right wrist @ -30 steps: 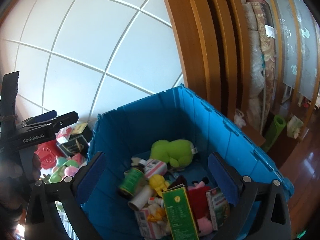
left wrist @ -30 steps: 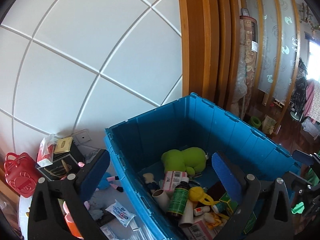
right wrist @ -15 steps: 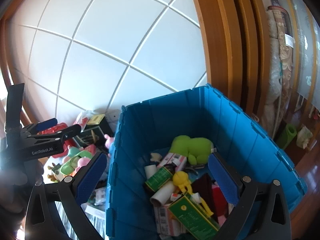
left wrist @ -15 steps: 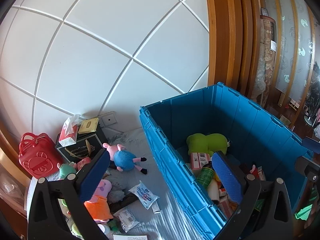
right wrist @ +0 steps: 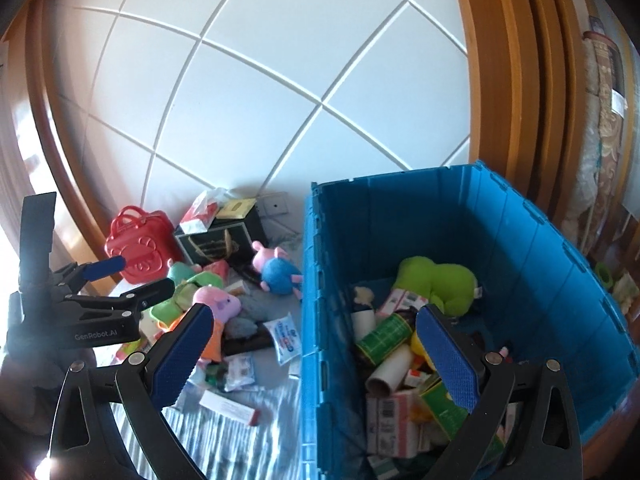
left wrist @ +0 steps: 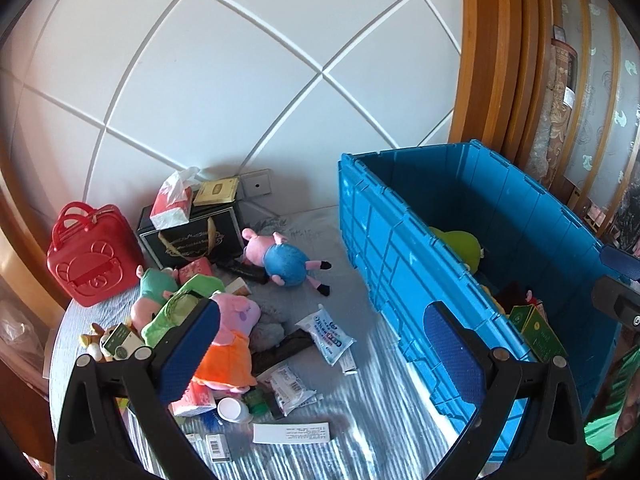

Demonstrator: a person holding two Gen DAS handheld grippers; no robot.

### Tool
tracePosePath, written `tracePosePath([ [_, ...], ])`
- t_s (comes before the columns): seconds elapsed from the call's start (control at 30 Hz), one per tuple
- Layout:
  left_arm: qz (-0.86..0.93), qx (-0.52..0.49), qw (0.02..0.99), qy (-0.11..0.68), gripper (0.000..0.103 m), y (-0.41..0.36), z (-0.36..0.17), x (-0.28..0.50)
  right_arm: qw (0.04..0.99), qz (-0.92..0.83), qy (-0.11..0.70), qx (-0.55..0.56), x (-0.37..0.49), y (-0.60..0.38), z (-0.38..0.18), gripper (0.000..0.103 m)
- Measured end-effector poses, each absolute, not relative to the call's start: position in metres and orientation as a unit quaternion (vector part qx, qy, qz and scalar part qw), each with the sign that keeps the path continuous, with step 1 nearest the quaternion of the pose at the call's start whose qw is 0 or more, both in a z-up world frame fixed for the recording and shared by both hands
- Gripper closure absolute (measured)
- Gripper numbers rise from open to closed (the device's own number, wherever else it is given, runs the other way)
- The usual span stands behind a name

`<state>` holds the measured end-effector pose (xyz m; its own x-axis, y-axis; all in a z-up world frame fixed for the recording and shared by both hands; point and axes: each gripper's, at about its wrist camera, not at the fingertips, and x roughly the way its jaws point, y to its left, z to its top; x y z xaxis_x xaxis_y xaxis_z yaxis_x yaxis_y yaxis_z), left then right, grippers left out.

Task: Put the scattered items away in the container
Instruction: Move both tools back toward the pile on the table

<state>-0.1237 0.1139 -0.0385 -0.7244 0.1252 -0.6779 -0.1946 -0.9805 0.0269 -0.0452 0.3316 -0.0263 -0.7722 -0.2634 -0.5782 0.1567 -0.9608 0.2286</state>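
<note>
— What holds the goods?
— A ribbed blue plastic crate (right wrist: 532,248) at the right edge of the grey striped mat (left wrist: 372,412), with a fuzzy green plush toy (right wrist: 436,280), a cardboard tube (right wrist: 390,370) and printed cartons inside.
— And outside it?
— Soft pig plush toys (left wrist: 236,316) and crinkly white sachets (left wrist: 326,334) lie scattered left of the crate, before a glossy red plastic case (left wrist: 94,258).
— The grippers?
— The left gripper (left wrist: 320,354), marked "GenRobot.AI", and the right gripper (right wrist: 310,356) both gape wide, empty.
</note>
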Motion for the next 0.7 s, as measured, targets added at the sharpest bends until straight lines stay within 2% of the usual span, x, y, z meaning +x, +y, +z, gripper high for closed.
tracePosePath([
  [0.4,0.919,-0.393,-0.002,0.025,0.000,-0.024,-0.080,-0.098,0.177,-0.923,-0.047,0.337,-0.048,0.221,-0.049,0.000],
  [0.7,0.896,-0.438,-0.068,0.013,0.001,-0.136,-0.132,-0.072,0.205,-0.901,-0.023,0.382,-0.050,0.137,-0.101,0.000],
])
